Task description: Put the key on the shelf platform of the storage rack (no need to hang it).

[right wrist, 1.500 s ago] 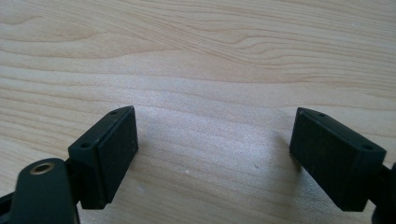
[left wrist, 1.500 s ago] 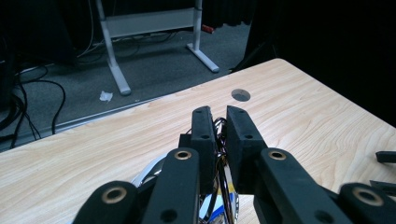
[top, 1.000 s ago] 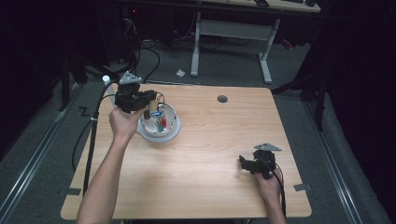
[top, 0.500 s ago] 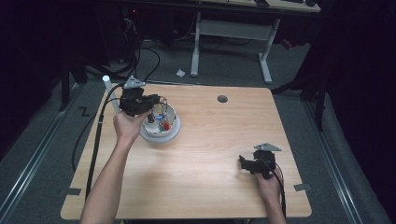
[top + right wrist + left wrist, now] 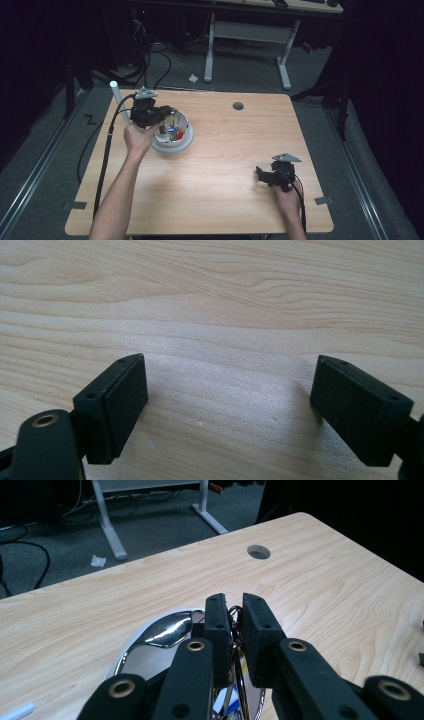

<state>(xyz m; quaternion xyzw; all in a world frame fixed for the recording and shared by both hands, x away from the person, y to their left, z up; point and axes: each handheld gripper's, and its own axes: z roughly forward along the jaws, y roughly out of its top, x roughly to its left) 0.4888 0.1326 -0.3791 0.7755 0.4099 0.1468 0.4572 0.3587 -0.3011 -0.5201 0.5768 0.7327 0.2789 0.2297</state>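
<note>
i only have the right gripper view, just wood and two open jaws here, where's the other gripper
Observer: The left gripper is over a shiny metal bowl at the table's far left in the high view.
Operator: open or shut
Observer: Its jaws are nearly together in the left gripper view, pinching thin dark wires at the bowl's rim.
Operator: anything in the bowl
Observer: Small red and blue bits lie inside; too small to identify.
Operator: and where am i on the table
Observer: The right gripper sits near the right front part of the table, far from the bowl.
</note>
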